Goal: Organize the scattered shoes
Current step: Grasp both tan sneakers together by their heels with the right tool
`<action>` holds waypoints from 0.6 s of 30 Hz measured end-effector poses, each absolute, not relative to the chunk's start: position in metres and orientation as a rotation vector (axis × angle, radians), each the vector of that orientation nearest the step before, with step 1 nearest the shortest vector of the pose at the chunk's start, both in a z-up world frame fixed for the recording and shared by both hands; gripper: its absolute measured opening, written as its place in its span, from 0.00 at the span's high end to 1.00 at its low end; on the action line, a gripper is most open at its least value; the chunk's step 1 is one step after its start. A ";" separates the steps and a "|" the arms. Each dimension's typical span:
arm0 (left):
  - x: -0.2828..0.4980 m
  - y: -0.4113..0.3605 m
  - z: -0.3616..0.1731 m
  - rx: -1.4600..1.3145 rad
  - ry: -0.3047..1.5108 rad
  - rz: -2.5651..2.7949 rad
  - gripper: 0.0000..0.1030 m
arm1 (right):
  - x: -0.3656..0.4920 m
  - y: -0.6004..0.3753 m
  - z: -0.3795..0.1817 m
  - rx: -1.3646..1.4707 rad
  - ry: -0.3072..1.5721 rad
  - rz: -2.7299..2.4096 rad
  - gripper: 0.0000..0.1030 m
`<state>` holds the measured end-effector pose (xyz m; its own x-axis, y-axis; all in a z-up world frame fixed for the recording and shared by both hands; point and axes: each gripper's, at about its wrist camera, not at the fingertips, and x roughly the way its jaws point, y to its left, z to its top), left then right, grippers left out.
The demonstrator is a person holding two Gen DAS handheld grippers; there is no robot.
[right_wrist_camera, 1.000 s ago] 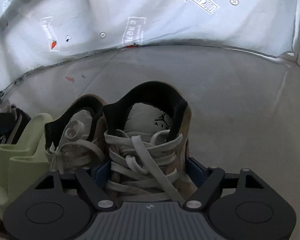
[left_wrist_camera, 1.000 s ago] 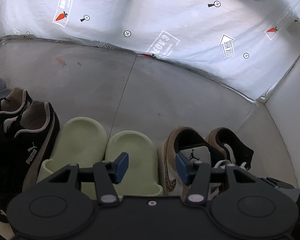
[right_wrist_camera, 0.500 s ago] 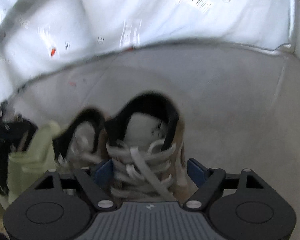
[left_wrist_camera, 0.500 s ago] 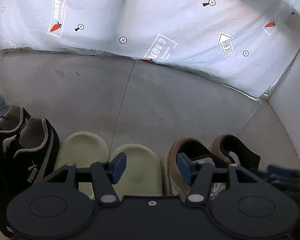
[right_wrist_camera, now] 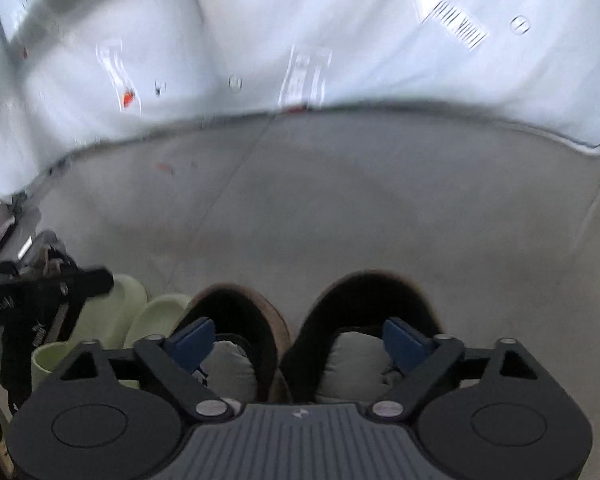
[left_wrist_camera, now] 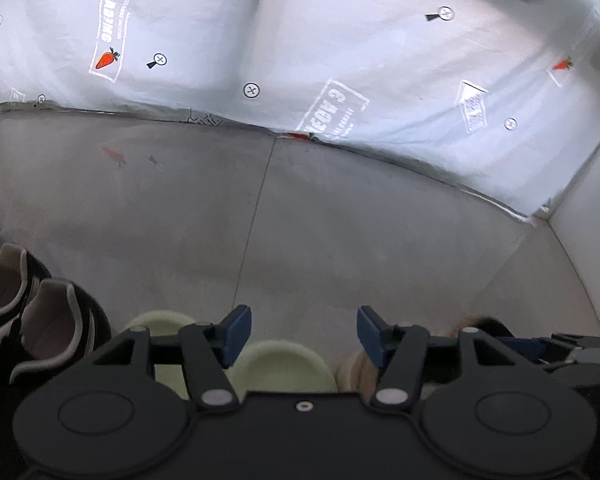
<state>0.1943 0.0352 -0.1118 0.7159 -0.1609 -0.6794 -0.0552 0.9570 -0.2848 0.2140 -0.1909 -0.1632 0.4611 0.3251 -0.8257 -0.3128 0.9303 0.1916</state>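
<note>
**Shoes lined up in a row on the floor, both grippers held above them**

The left gripper (left_wrist_camera: pixel 304 334) hung over the row with its jaws released and nothing between them. Below it, in the left wrist view, lay the pale green slippers (left_wrist_camera: pixel 284 366), side by side, and to their left the black sneakers (left_wrist_camera: pixel 56 328), with grey lining showing at the heels. Only a blurred brown edge of a further shoe appeared to the right of the slippers.

The right gripper (right_wrist_camera: pixel 298 340) was likewise spread wide, its blue pads (right_wrist_camera: pixel 192 338) standing over the two brown sneakers (right_wrist_camera: pixel 364 320). These sat close together, heels toward the far wall, with black collars and grey tongues; neither pad could be seen pressing on them. The same green slippers appeared just beside the brown pair on the left in this view, partly hidden by the other gripper's dark body.

The shoes rested on a grey floor (left_wrist_camera: pixel 340 232), crossed by a thin seam. A white sheet (left_wrist_camera: pixel 340 40) with printed marks and small carrot symbols formed the backdrop behind it. The right wrist view was blurred.
</note>
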 end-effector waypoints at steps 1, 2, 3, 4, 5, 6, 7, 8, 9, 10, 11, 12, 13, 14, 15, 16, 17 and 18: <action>0.201 0.037 -0.114 -0.306 0.784 -0.062 0.42 | 0.217 -0.187 -0.164 -0.001 1.023 0.392 0.14; 0.207 0.038 -0.117 -0.316 0.796 -0.066 0.42 | 0.222 -0.183 -0.164 -0.017 1.035 0.391 0.14; 0.209 0.038 -0.119 -0.320 0.803 -0.070 0.42 | 0.234 -0.176 -0.168 -0.036 1.086 0.380 0.15; 0.213 0.038 -0.123 -0.324 0.814 -0.078 0.42 | 0.240 -0.172 -0.172 -0.044 1.123 0.368 0.15; 0.215 0.037 -0.126 -0.322 0.823 -0.084 0.42 | 0.245 -0.169 -0.176 -0.047 1.147 0.357 0.15; 0.218 0.037 -0.129 -0.320 0.831 -0.089 0.42 | 0.254 -0.164 -0.183 -0.055 1.189 0.337 0.16; 0.220 0.036 -0.132 -0.317 0.840 -0.095 0.42 | 0.260 -0.158 -0.190 -0.067 1.217 0.327 0.17; 0.223 0.036 -0.135 -0.315 0.849 -0.101 0.42 | 0.262 -0.154 -0.193 -0.075 1.221 0.320 0.17; 0.224 0.036 -0.138 -0.315 0.855 -0.102 0.42 | 0.264 -0.147 -0.198 -0.108 1.222 0.301 0.17; 0.225 0.036 -0.140 -0.317 0.861 -0.102 0.42 | 0.263 -0.140 -0.202 -0.143 1.217 0.284 0.17; 0.226 0.037 -0.142 -0.320 0.867 -0.100 0.42 | 0.261 -0.136 -0.206 -0.156 1.204 0.276 0.17; 0.227 0.039 -0.144 -0.322 0.874 -0.098 0.42 | 0.258 -0.133 -0.208 -0.164 1.181 0.271 0.14; 0.228 0.039 -0.145 -0.323 0.874 -0.097 0.42 | 0.255 -0.134 -0.209 -0.151 1.156 0.269 0.14; 0.229 0.040 -0.146 -0.322 0.872 -0.095 0.42 | 0.252 -0.135 -0.210 -0.139 1.131 0.266 0.14; 0.229 0.041 -0.146 -0.322 0.870 -0.093 0.42 | 0.249 -0.138 -0.209 -0.131 1.110 0.267 0.15; 0.228 0.041 -0.146 -0.321 0.867 -0.091 0.42 | 0.245 -0.140 -0.209 -0.123 1.089 0.268 0.16; 0.228 0.041 -0.144 -0.321 0.861 -0.090 0.42 | 0.242 -0.142 -0.208 -0.116 1.068 0.269 0.18; 0.227 0.041 -0.143 -0.321 0.855 -0.089 0.42 | 0.239 -0.144 -0.208 -0.108 1.047 0.270 0.20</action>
